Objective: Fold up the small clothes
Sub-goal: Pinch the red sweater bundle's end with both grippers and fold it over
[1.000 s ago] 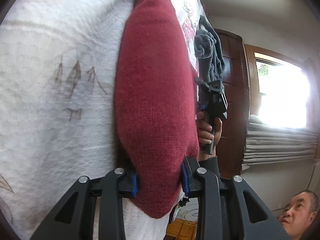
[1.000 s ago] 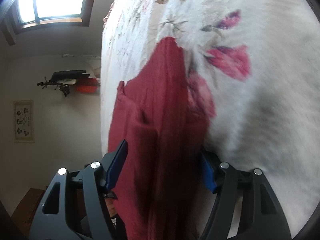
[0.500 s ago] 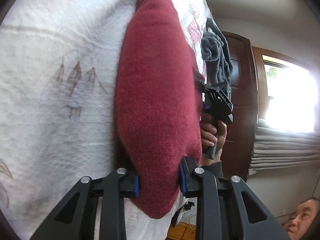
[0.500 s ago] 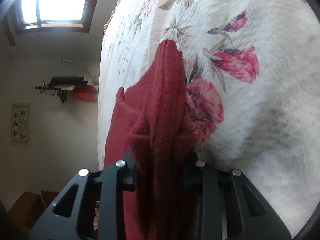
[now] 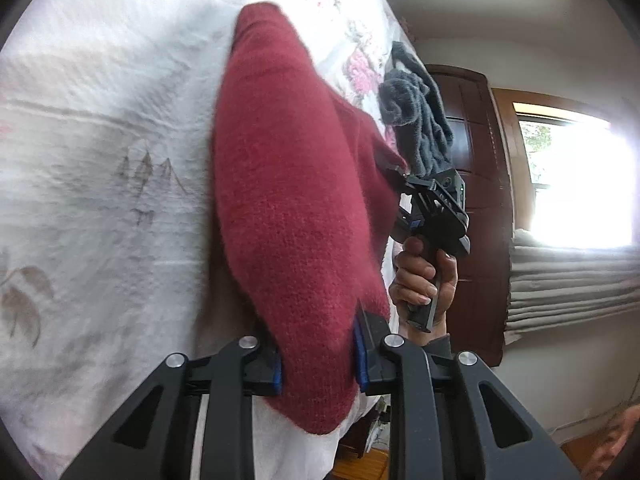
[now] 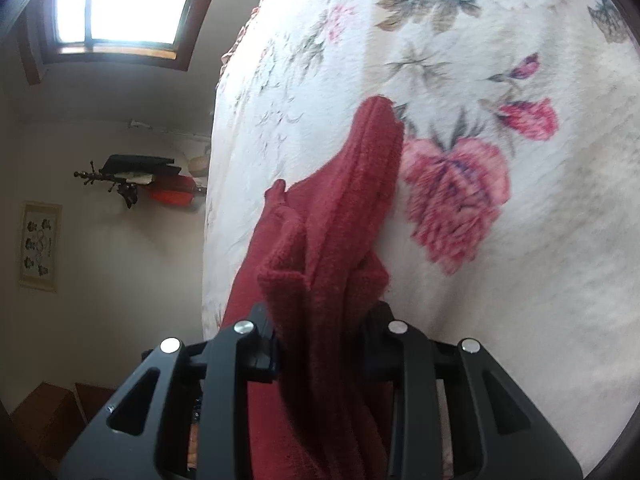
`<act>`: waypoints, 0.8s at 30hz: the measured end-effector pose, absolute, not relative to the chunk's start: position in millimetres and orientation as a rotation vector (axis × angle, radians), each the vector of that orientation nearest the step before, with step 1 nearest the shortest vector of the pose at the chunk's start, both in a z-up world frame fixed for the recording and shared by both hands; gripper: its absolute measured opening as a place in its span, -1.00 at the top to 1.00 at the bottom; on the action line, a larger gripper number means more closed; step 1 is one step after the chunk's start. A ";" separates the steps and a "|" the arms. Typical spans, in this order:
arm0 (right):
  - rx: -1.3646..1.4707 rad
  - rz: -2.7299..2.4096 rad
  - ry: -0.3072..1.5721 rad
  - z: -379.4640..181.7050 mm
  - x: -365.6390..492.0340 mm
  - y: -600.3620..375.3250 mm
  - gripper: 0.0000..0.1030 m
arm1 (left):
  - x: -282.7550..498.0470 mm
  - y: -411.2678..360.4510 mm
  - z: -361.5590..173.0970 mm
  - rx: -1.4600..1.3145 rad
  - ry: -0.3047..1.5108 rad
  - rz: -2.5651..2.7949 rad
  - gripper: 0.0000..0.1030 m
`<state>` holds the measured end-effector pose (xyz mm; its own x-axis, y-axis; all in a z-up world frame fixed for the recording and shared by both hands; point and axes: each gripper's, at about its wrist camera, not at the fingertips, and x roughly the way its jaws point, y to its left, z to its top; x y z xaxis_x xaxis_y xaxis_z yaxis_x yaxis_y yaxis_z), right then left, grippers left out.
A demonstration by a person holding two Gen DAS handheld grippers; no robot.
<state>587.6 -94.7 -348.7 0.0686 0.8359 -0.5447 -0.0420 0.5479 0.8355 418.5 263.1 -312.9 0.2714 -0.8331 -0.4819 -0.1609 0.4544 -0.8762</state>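
We find the red sweater (image 5: 288, 208) lying on the bed (image 5: 100, 152), over a white floral blanket, with both ends taken up. The left hand-held gripper (image 5: 318, 360) is clamped on one knitted end of the sweater, its blue pads pressing the bulk from both sides. The right hand-held gripper (image 6: 320, 344) is likewise closed on a bunched, layered edge; several thicknesses of the knit stand up between its jaws. In the left wrist view, the right hand-held gripper shows at about 3 o'clock from the sweater, held by a hand (image 5: 424, 280) at the bed's edge. A grey garment (image 5: 420, 124) lies at about 1 o'clock, just beyond the sweater; we cannot tell whether the two touch.

We judge the step in hand to be the fold itself: both ends are secured and the sweater appears partly raised off the blanket.

The next move, in our judgement, calls for both ends to travel together, level with each other, so the held edge lands squarely on the far portion. The thick bunch in the right jaws may release unevenly and should be laid flat before opening.
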 end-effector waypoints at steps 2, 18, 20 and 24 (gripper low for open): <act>0.753 0.773 1.347 -343.1 583.4 -87.9 0.48 | 413.5 270.2 -305.0 -1.028 1.229 -0.587 0.52; 0.784 0.930 1.344 -311.8 536.7 -3.2 0.48 | 328.4 336.9 -260.4 -1.027 1.122 -0.538 0.52; 0.789 0.963 1.353 -311.3 527.2 15.5 0.48 | 311.5 349.6 -256.2 -1.031 1.104 -0.523 0.52; 0.794 1.028 1.379 -318.5 502.1 47.1 0.48 | 263.8 379.0 -263.2 -1.065 1.086 -0.479 0.52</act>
<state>502.1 47.1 -318.5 -0.0865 0.9165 -0.3906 -0.1124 0.3806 0.9179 263.8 379.0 -263.2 0.4326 -0.7661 -0.4754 -0.1656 0.4508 -0.8771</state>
